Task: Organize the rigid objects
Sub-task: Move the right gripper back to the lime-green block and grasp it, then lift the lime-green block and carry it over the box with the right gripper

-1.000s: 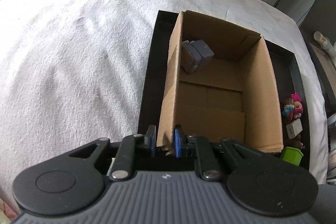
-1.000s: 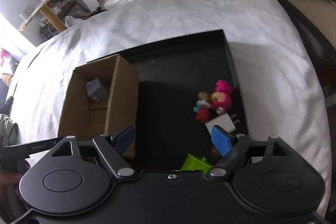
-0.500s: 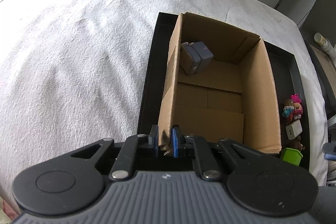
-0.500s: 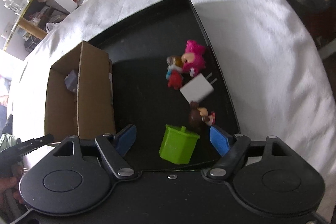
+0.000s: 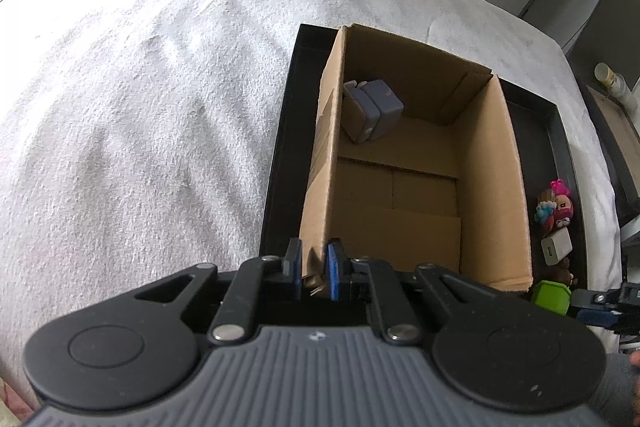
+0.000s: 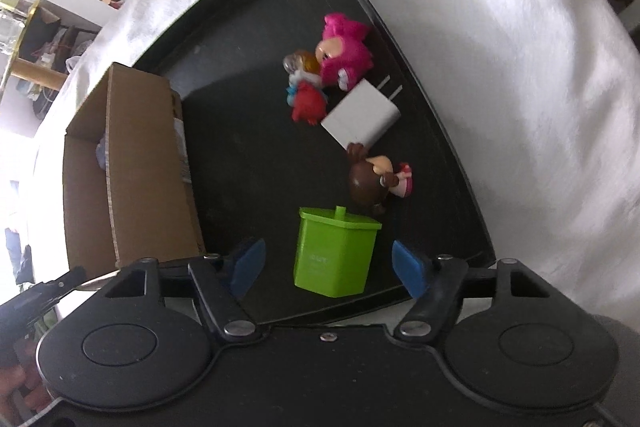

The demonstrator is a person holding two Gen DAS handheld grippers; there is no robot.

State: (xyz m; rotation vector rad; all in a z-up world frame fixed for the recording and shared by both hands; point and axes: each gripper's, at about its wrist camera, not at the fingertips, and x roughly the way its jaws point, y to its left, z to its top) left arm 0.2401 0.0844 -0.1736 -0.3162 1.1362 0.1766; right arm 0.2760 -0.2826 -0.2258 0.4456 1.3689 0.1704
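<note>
Left claw [image 5: 313,269] clamped on the near corner of the cardboard box [image 5: 404,163], pads pressed to either side of the wall; a second ago spread wider around that same edge, so grip since tightened. Box thereby steadied on the black tray [image 6: 248,39], itself on the white blanket [image 5: 140,99] of the bed. Grey charger [image 5: 374,109] already inside, leaning against the left wall at the far end.

Right claw [image 6: 326,267] wide open, brought low and close over the tray compared with half a second ago. Green bin [image 6: 334,251] now framed between the two blue pads, touching neither. Probably the next item picked for the box, with closing on its sides as the coming step.

Remaining on the tray, well short of the box: white charger [image 6: 362,121], pink figurine [image 6: 344,53], small red figurine [image 6: 308,103], brown-haired doll [image 6: 370,179] just beyond the bin. Task judged early, one item boxed, five outside.
</note>
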